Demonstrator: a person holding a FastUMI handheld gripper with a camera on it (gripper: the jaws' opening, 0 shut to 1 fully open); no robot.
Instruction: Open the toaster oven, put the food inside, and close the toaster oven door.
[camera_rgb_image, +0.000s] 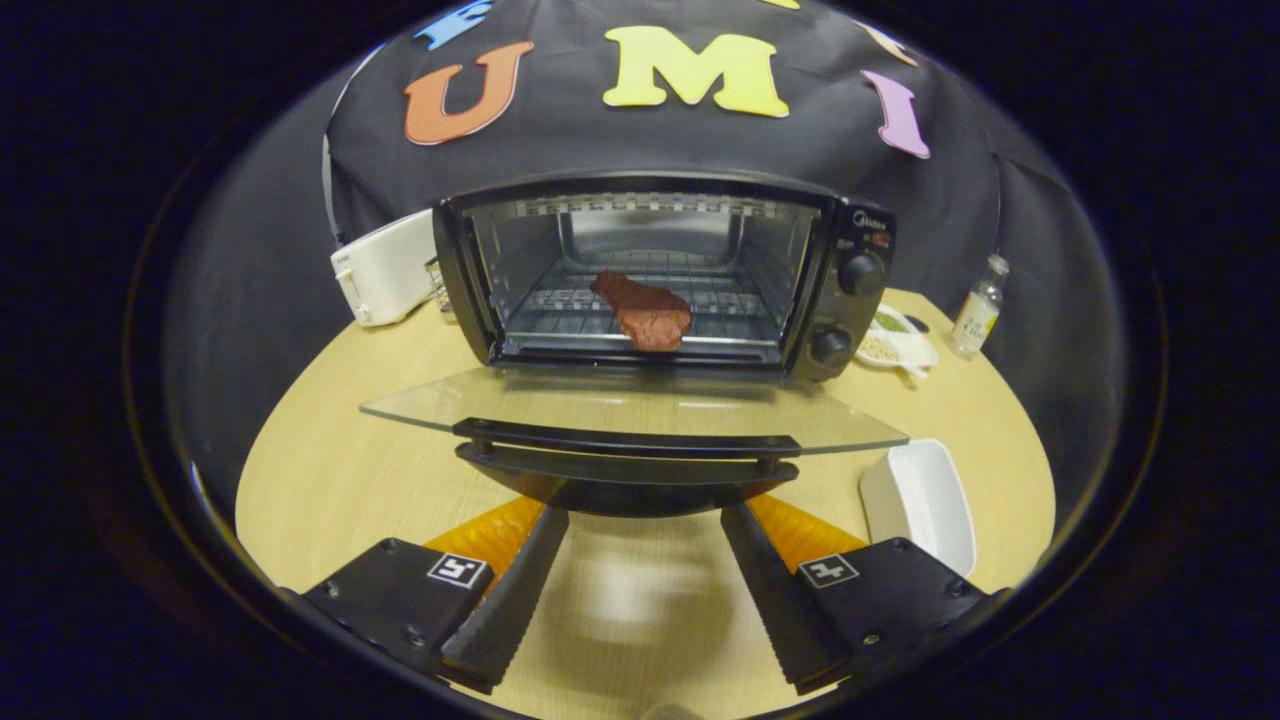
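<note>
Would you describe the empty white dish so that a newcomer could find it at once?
Start at the black toaster oven whose glass door hangs open toward the open gripper. Beside the door's right corner, on the wooden table, lies the white dish. It is oblong, deep and empty, unlike the smaller filled dishes further back.

The gripper view looks forward low over the table (330, 480), near and squarely facing the open toaster oven (660, 275).

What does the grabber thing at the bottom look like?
The gripper has two long, flat fingers with ridged, saw-like inner faces, narrowing toward the tips. Each sits on a blocky black mount held by small screws, and each mount carries a white square tag with a black pattern. Orange ribbed parts show behind the fingers. The fingers stand apart, just before the oven door handle.
</note>
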